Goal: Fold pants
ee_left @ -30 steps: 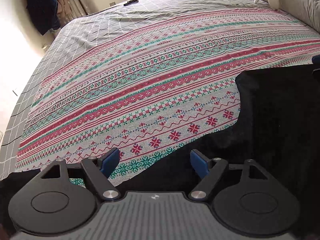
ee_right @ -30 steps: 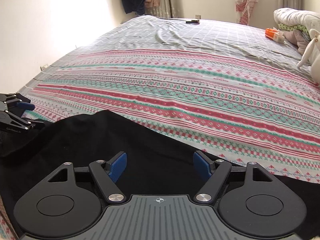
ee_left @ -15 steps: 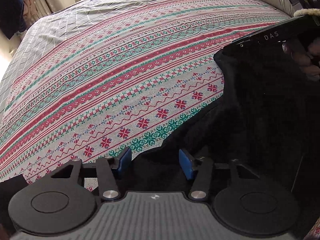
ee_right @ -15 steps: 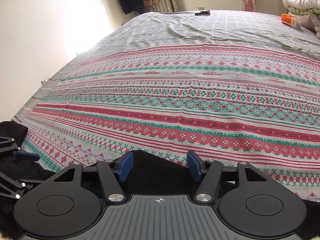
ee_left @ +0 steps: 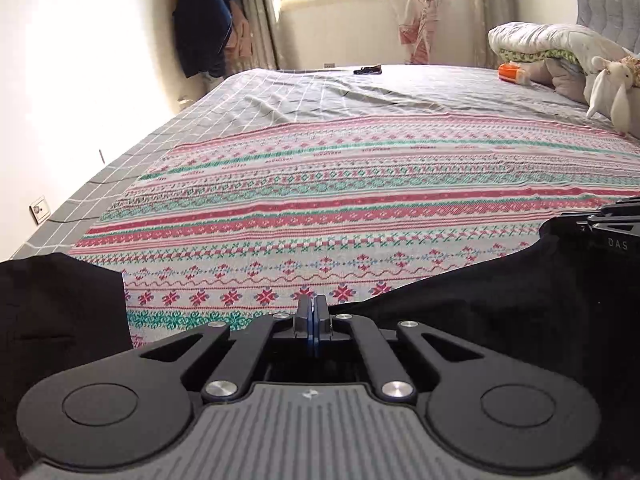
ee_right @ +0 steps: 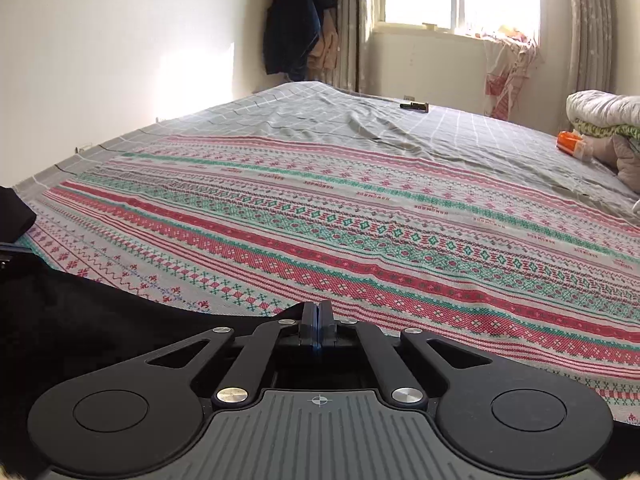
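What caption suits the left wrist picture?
Left gripper shut on black pants over a patterned bedspread.

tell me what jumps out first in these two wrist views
The patterned red-and-green blanket spread across the bed fills both views. Black pants lie along its near edge, and each gripper, left and right, has its fingers pinched shut at that edge.

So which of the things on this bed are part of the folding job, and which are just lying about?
Part of the job:
- black pants
- left tongs, shut at the pants' edge
- right tongs, shut at the same edge

Just lying about:
- patterned blanket
- plush rabbit
- orange pack
- folded quilts
- small dark object
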Demonstrator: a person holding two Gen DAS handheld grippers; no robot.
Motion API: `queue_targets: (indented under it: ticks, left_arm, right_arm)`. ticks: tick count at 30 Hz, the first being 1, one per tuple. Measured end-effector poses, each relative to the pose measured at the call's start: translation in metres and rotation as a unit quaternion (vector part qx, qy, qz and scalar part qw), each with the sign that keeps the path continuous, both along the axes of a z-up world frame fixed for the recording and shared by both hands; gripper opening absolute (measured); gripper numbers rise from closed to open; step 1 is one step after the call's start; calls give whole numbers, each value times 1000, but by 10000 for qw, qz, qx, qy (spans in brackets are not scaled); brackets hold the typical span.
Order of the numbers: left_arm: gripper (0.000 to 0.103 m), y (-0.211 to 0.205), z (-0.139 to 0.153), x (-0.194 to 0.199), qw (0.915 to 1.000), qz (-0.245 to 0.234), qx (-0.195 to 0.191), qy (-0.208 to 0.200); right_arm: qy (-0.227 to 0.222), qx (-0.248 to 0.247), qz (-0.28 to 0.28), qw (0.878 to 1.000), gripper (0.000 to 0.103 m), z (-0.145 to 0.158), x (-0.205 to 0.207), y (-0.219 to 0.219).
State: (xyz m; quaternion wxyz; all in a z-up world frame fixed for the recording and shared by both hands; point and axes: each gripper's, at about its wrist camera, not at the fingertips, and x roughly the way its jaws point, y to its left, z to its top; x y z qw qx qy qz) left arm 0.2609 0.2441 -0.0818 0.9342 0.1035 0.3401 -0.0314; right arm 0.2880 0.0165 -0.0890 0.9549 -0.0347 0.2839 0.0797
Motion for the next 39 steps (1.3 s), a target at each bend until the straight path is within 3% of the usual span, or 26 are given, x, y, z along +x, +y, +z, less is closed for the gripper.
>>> queue_targets:
  ticks: [1,3,4,7,8,9,10,11,12,15,19,23,28,32,39]
  left_arm:
    - [23,-1,-8,4,9999,94,83,97]
    - [23,-8,-16,7,9977,278,612,-121]
    - [23,-8,-15,8,9975,294,635,-95]
    - [40,-1,0,2,9985,459,291,-59]
    - [52,0,7,-3,9986,463,223,-104]
    - [66,0,14,-8,9986,472,186,-154]
    - [72,0,21,-13,9985,489,152,-207]
    - [79,-1,28,-18,9984,498,99,-254]
    - [82,-3,34,-23,9984,498,24,-268]
    - [91,-11,50,-35,9985,478,-240,-137]
    - [96,-34,66,-57,9982,261,-532,49]
    - [103,-65,75,-80,9968,168,-737,243]
    - [103,-101,83,-116,9966,-68,-779,261]
    - [103,-130,79,-139,9953,-253,-813,458]
    - [103,-170,59,-161,9887,-470,-1230,722]
  right_arm:
    - [80,-57,-35,9999,0,-2,3,2]
    - [154,2,-143,9998,1,-1,7,3]
    - [209,-18,-143,9997,3,1,7,3]
    - [272,-148,-195,9993,14,12,0,-3]
    - [253,-143,-180,9994,18,17,-5,-7]
    - [262,-141,-192,9994,28,23,-9,-12]
    - [289,-121,-221,9993,40,29,-17,-20]
    - [298,-76,-221,9993,45,34,-24,-27]
    - [303,-28,-209,9993,52,40,-31,-35]
    - [446,-17,-317,9985,57,54,-54,-60]
    - [635,-1,-553,9965,69,66,-89,-96]
    - [811,-118,-817,9933,73,73,-125,-130]
    - [983,-366,-1297,9860,79,77,-173,-169]
    - [1080,-339,-1691,9791,81,78,-208,-205]
    - [1255,16,-2398,9627,84,64,-255,-259]
